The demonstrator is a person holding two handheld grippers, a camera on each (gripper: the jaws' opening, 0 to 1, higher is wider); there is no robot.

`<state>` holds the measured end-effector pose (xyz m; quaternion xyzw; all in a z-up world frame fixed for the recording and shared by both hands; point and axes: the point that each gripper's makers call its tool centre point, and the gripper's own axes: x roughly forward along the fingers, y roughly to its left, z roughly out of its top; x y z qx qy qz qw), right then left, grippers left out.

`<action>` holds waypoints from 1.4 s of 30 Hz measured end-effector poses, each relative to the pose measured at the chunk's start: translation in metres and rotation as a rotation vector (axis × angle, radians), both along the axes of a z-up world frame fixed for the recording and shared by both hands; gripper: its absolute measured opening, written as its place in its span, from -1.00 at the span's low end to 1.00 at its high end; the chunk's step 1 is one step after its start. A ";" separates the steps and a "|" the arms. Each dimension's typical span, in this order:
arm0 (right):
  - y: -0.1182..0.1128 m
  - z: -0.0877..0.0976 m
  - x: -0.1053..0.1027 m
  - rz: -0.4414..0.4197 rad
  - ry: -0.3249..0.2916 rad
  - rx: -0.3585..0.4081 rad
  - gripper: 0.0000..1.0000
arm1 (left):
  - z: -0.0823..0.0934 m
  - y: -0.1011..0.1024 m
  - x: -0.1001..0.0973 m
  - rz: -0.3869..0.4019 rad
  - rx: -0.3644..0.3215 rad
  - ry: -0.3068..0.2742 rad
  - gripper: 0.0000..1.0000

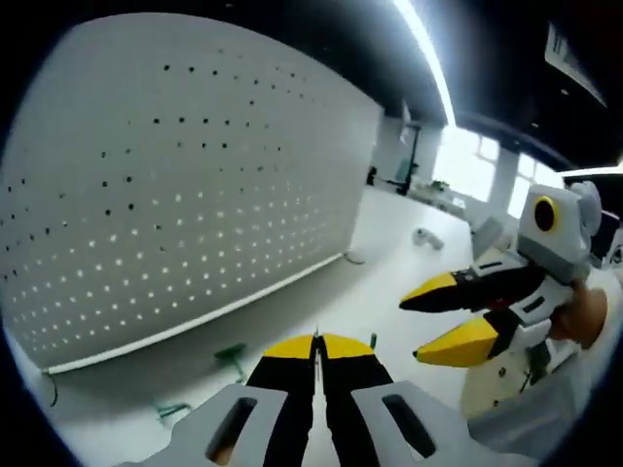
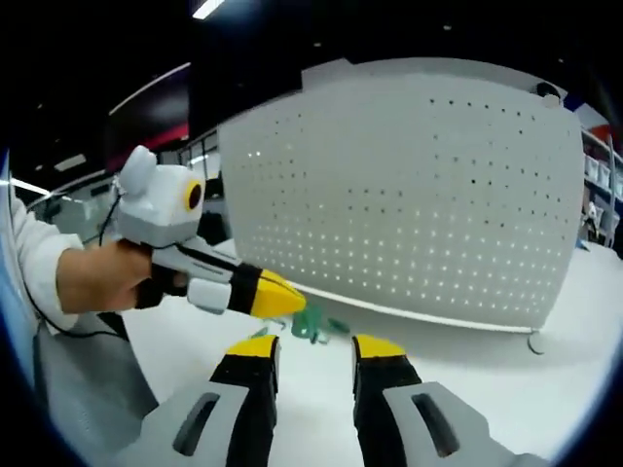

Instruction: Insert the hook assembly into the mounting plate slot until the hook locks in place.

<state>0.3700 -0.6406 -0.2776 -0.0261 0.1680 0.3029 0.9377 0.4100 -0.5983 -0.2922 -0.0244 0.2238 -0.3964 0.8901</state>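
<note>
Pressing together now, left gripper (image 1: 314,342), yellow-tipped black jaws clenched on nothing, grey plastic housings flaring out below. Hovering just above white matte table (image 1: 389,243). Lying past the tips, green hook pieces (image 1: 232,358), thin and bent, one near the jaws, another further left by the board's foot. Standing upright behind them, perforated mounting plate (image 1: 195,175), pale sheet dotted with rows of small round holes, smooth rail along its base.

Spreading apart in right gripper view, right gripper (image 2: 315,342), jaws released, gap clear. Resting just beyond, green hook pieces (image 2: 316,324), beside the left gripper's yellow tip. Gripping that tool's handle, hand (image 2: 102,277) in white sleeve. No readable writing anywhere.
</note>
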 end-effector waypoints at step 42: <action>0.023 0.016 -0.001 0.051 -0.052 -0.020 -0.96 | 0.040 -0.009 -0.033 -0.018 -0.244 0.062 -0.97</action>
